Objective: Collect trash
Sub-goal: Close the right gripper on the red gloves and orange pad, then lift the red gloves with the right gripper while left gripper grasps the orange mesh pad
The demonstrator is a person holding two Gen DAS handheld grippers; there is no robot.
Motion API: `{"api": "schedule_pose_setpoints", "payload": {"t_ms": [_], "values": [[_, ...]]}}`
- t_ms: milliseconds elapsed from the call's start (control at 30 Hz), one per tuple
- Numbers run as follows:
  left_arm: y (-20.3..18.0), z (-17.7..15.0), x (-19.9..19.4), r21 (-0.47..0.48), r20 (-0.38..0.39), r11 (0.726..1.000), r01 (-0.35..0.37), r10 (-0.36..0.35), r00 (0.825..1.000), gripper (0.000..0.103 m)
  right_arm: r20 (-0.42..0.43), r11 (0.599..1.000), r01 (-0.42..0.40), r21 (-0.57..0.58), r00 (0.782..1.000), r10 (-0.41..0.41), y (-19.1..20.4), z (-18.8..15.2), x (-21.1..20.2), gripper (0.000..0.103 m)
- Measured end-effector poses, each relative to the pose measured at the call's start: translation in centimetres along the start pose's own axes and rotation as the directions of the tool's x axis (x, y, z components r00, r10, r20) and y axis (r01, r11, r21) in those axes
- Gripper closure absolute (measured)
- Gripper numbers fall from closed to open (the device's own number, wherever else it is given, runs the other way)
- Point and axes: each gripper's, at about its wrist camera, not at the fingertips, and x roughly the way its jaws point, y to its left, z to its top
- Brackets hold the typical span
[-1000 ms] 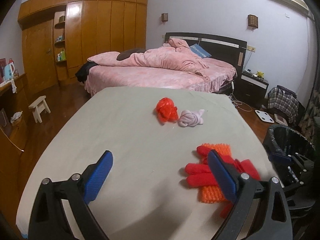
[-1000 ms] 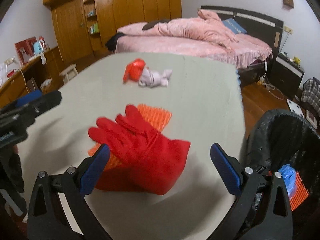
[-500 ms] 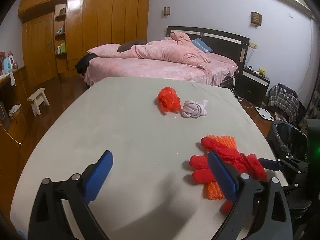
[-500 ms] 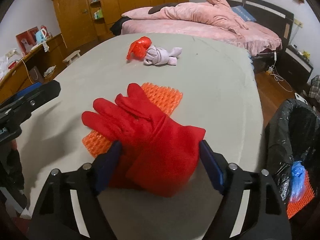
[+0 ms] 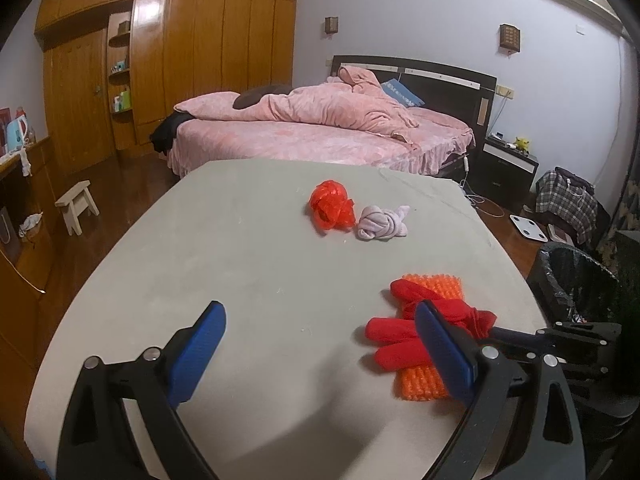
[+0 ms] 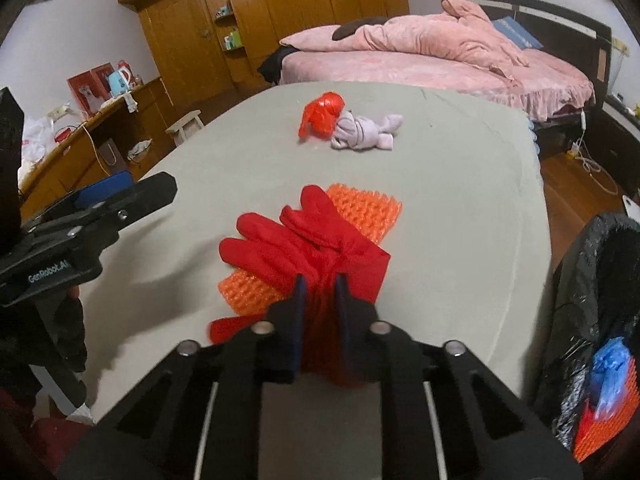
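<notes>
A red glove (image 6: 304, 244) lies on an orange foam net (image 6: 368, 208) on the grey table (image 6: 460, 184). My right gripper (image 6: 320, 284) is shut on the glove's cuff, which bunches between its blue pads. The glove (image 5: 404, 344) and net (image 5: 420, 384) also show in the left wrist view, with the right gripper (image 5: 496, 332) reaching in from the right. My left gripper (image 5: 316, 340) is open and empty above the table's near side. Farther back lie a crumpled red plastic bag (image 5: 332, 206) and a knotted pale purple cloth (image 5: 382, 222), touching each other.
A black-lined trash bin (image 6: 592, 312) stands off the table's right edge, holding blue and orange trash (image 6: 604, 384); it also shows in the left wrist view (image 5: 576, 280). A pink bed (image 5: 320, 128) is behind the table, a wooden wardrobe (image 5: 168, 64) and a small stool (image 5: 78, 206) at left.
My right gripper moved forward over the glove and closed on its cuff, bunching the fabric. The left gripper stayed open and rose slightly.
</notes>
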Motion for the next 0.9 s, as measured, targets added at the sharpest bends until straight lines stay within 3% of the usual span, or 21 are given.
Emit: {"api": "schedule_pose_setpoints", "payload": {"t_ms": [133,233,333,400,533,600,700,767,800,833,900], "values": [[-0.3,0.1,-0.3,0.002,0.003,1.0,0.001,-0.001,1.0,0.009,0.031,1.0,0.007,0.015,0.999,-0.007,-0.3,0.3,-0.9,0.094],[-0.5,0.1,-0.4,0.007,0.007,1.0,0.003,-0.003,1.0,0.009,0.027,1.0,0.018,0.018,0.999,-0.019,-0.5,0.4,-1.1,0.089],[-0.6,0.1,-0.5,0.006,0.006,1.0,0.004,-0.004,1.0,0.009,-0.008,0.999,0.028,0.031,1.0,-0.028,-0.9,0.1,-0.4,0.064],[-0.6,0.0,-0.5,0.005,0.006,1.0,0.003,-0.003,1.0,0.009,-0.019,0.998,0.048,0.037,0.999,-0.047,-1.0,-0.2,0.1,0.057],[-0.6,-0.1,-0.3,0.0,-0.001,1.0,0.005,-0.005,1.0,0.009,-0.041,0.993,0.11,0.052,0.993,-0.108,-1.5,-0.6,1.1,0.031],[-0.5,-0.2,-0.2,-0.003,-0.005,1.0,0.006,-0.006,1.0,0.009,-0.052,0.991,0.117,0.071,0.992,-0.113,-1.9,-0.7,1.5,0.03],[-0.4,-0.3,0.2,-0.008,-0.011,1.0,0.007,-0.008,1.0,0.009,-0.06,0.991,0.116,0.06,0.992,-0.112,-2.1,-0.7,2.1,0.039],[-0.3,-0.4,0.3,-0.012,-0.016,1.0,0.008,-0.008,1.0,0.009,-0.058,0.996,0.078,0.045,0.996,-0.075,-1.9,-0.7,2.1,0.069],[-0.3,-0.4,0.5,-0.013,-0.018,1.0,0.008,-0.009,1.0,0.009,-0.058,0.998,0.058,0.04,0.997,-0.056,-1.7,-0.7,2.1,0.076],[-0.3,-0.4,0.5,-0.013,-0.02,1.0,0.009,-0.009,1.0,0.009,-0.053,0.999,0.041,0.032,0.998,-0.039,-1.4,-0.6,1.9,0.096],[-0.3,-0.4,0.5,-0.01,-0.019,1.0,0.009,-0.009,1.0,0.009,-0.046,0.999,0.05,0.003,0.998,-0.049,-0.8,-0.4,1.6,0.096]]}}
